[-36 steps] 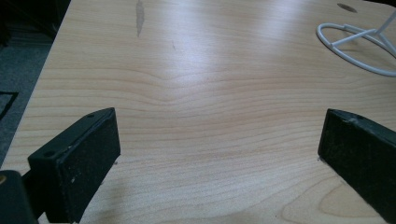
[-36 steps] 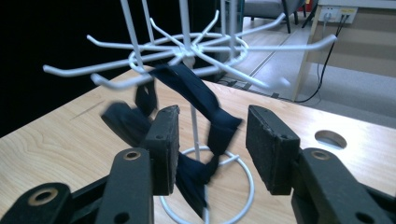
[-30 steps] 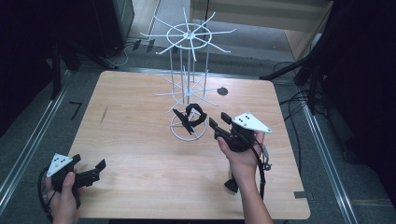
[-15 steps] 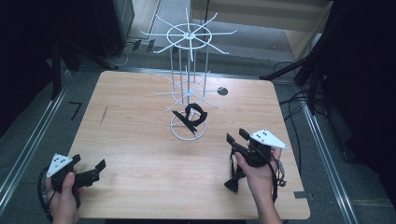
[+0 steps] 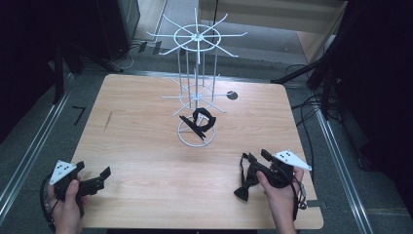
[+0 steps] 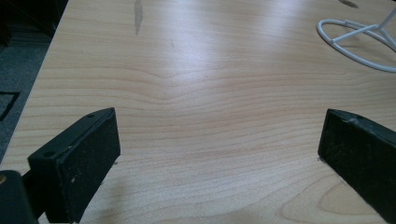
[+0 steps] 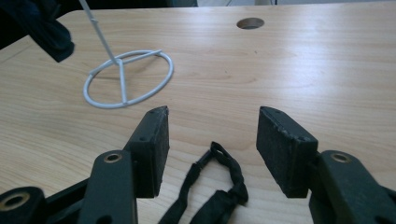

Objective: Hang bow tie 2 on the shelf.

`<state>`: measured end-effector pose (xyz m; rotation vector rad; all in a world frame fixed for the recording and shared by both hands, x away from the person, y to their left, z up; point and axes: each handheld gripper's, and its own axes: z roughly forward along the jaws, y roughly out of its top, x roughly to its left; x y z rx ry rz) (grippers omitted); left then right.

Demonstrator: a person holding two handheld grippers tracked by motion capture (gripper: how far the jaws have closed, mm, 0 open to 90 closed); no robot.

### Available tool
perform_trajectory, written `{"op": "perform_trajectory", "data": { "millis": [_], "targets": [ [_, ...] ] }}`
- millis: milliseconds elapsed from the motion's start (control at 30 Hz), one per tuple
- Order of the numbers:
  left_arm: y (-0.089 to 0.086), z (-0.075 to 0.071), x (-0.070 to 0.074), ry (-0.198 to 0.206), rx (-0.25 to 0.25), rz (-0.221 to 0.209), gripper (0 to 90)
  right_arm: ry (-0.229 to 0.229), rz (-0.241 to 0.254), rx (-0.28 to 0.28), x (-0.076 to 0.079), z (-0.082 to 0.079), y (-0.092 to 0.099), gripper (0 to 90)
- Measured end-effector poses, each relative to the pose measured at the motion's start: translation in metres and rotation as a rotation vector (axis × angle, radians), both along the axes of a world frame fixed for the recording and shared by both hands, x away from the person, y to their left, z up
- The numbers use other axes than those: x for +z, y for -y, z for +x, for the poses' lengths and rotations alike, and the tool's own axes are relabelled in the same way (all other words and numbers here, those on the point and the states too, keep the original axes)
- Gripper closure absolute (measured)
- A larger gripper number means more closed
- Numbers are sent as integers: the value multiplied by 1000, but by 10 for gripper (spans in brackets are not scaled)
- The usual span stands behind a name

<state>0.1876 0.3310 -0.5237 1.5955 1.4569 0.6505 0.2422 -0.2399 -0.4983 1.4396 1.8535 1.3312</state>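
Black strap lies on the table, between the right gripper's wide, empty fingers.
Likely pickup step: close on it next. Left gripper, fingers wide, idles.

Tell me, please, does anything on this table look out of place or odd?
Mostly tidy. One black fabric item hangs on the white wire rack, but a second black strap lies loose on the wooden table, between the jaws of the open right gripper. The left gripper is open, holding nothing.
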Motion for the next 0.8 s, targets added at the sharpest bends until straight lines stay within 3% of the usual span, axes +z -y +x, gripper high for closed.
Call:
{"op": "perform_trajectory", "data": {
  "millis": [167,367,600,800],
  "targets": [
    [-1,0,0,0,5,-12,0,-25,7,-23,-8,-5,5,455],
    [0,0,0,-3,4,-7,0,-98,4,-32,-20,-6,3,449],
    [0,1,0,-3,3,-4,0,-167,-42,-74,-35,3,-7,409],
    [0,0,0,-3,2,-6,0,-216,-71,-103,-44,7,-10,425]
  ]
}}
